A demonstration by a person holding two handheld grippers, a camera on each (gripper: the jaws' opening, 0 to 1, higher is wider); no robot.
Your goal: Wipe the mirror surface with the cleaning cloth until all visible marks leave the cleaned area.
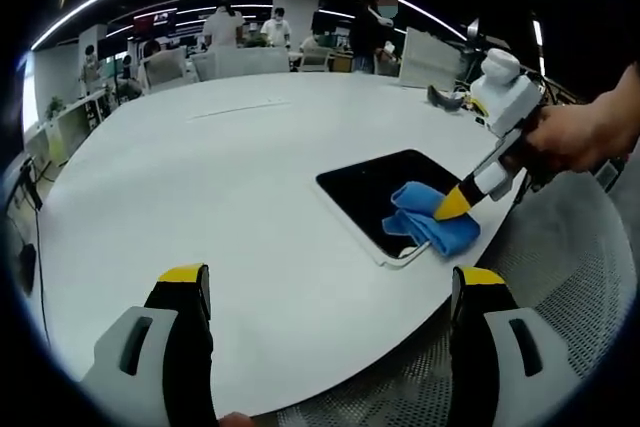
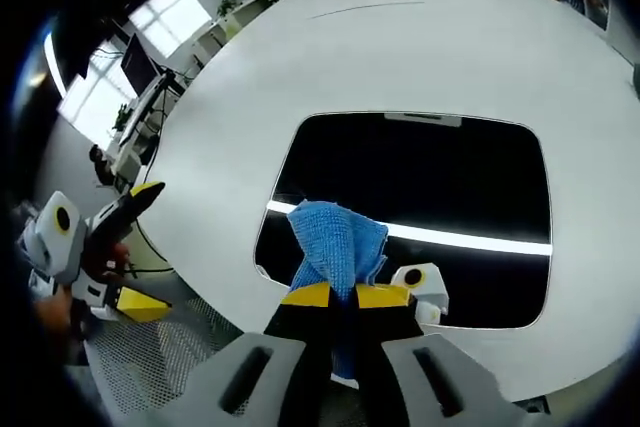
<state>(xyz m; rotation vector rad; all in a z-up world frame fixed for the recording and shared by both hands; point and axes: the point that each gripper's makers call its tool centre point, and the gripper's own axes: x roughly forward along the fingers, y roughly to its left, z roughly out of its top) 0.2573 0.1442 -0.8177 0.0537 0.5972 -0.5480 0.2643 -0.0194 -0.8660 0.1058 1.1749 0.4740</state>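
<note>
Gripping the blue cleaning cloth (image 2: 337, 245) between closed yellow-tipped jaws of the right gripper (image 2: 343, 295), with the bunched fabric rising toward twelve o'clock from the jaw tips in the right gripper view and a strip hanging down between the jaws toward six. Pressing that cloth onto the near part of the mirror (image 2: 440, 187), over a bright streak of reflected ceiling light running from nine toward three o'clock across the dark glass. Lying flat on the white table (image 2: 400, 47), the mirror being a dark rounded rectangle in a thin pale frame, its long axis running from nine to three o'clock in the right gripper view. Seen from the left gripper view, the mirror (image 1: 385, 187) sitting near the table's (image 1: 200, 197) edge at about three o'clock, its long axis slanting from ten toward four o'clock, with the cloth (image 1: 432, 219) covering the corner nearest the edge. Reaching in from two o'clock there, the right gripper (image 1: 450, 209) angling steeply down onto the cloth, held by a bare hand (image 1: 575, 132) with the wrist extending off toward three o'clock. Hovering well apart from the mirror, the left gripper (image 1: 330, 282) standing with its jaws spread wide, holding nothing, above bare tabletop. Showing at eight o'clock in the right gripper view, the left gripper (image 2: 130, 207) pointing toward one o'clock, off the table's edge above a mesh chair seat (image 2: 180, 347). Standing and sitting at desks beyond the far side of the table, several people (image 1: 222, 25).
</note>
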